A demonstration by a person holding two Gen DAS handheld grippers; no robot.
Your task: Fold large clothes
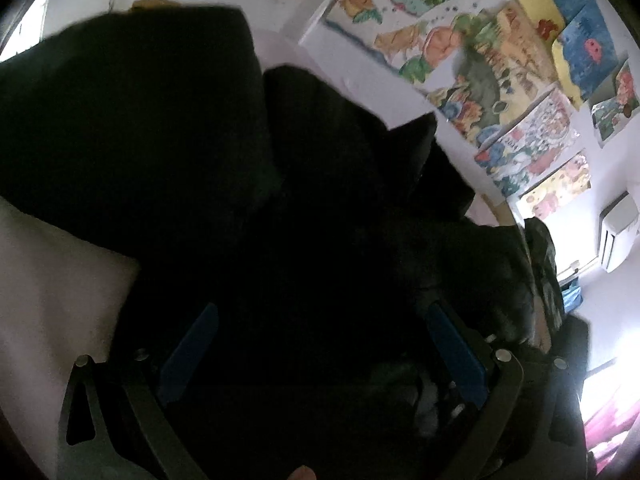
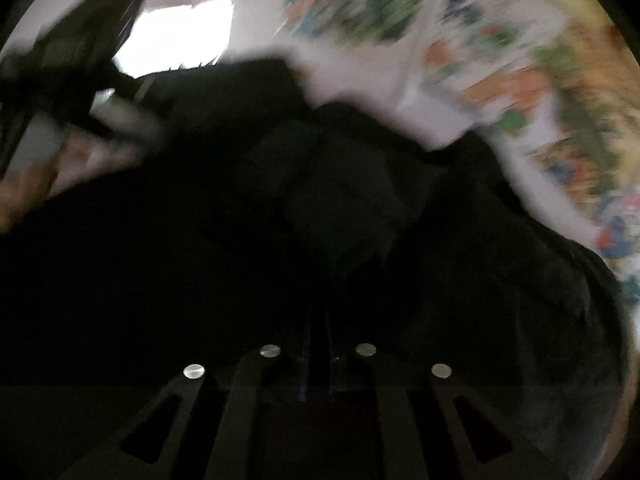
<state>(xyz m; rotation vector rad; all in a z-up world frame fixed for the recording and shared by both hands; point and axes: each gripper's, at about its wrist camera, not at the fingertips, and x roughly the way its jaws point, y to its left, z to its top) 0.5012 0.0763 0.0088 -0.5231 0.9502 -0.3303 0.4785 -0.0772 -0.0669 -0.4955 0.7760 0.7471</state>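
Note:
A large black garment (image 1: 160, 120) fills most of the left wrist view, lying in thick folds on a white surface (image 1: 48, 280). My left gripper (image 1: 320, 344) hangs over it, its blue pads (image 1: 188, 352) wide apart and open, with dark cloth beneath them. The right wrist view is blurred and the same black garment (image 2: 340, 200) covers its middle. My right gripper (image 2: 316, 340) has its fingers almost together against the dark cloth, and I cannot make out whether fabric is pinched between them. The left gripper (image 2: 68, 64) shows blurred at the upper left there, with a hand (image 2: 24, 184) below it.
Colourful paintings (image 1: 480, 80) cover the wall behind the garment. An air conditioner (image 1: 618, 232) hangs at the far right. A bright window (image 2: 176, 32) sits above the cloth in the right wrist view. A fingertip (image 1: 302, 472) shows at the bottom edge of the left wrist view.

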